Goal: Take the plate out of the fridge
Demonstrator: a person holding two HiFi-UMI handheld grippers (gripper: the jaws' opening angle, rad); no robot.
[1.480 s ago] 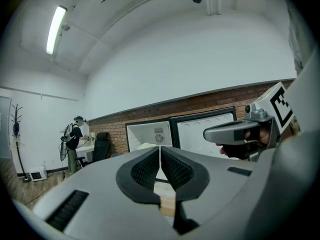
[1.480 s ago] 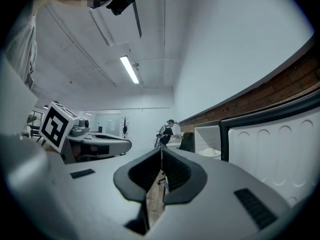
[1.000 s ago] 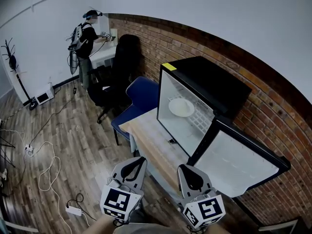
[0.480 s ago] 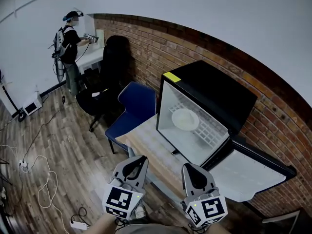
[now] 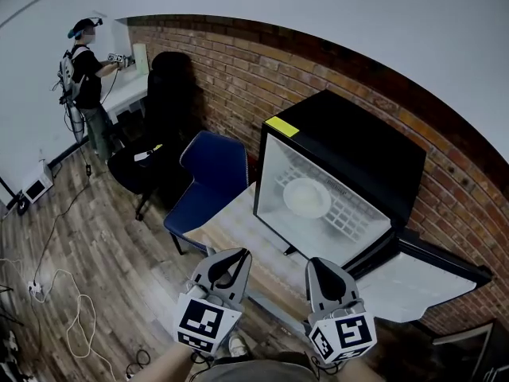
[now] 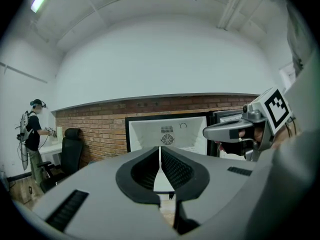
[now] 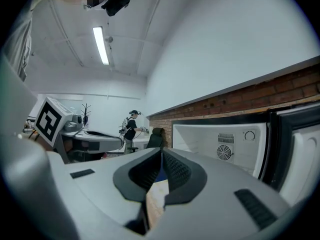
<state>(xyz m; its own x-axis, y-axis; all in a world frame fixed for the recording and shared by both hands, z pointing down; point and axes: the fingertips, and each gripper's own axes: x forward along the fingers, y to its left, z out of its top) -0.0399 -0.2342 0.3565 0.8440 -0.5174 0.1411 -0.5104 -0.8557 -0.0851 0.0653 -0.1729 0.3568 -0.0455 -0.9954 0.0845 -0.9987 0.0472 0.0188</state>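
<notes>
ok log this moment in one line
fridge: door open | plate: on shelf inside, untouched | left gripper: shut, empty | right gripper: shut, empty

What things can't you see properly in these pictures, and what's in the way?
Plate: head view, too small to tell whether anything lies on it.
Plate again: gripper views, the left gripper and right gripper cover the fridge's lower part.
Person far off: head view, too small to see what the hands hold.
Fridge door: right gripper view, cut off by the picture's edge.
</notes>
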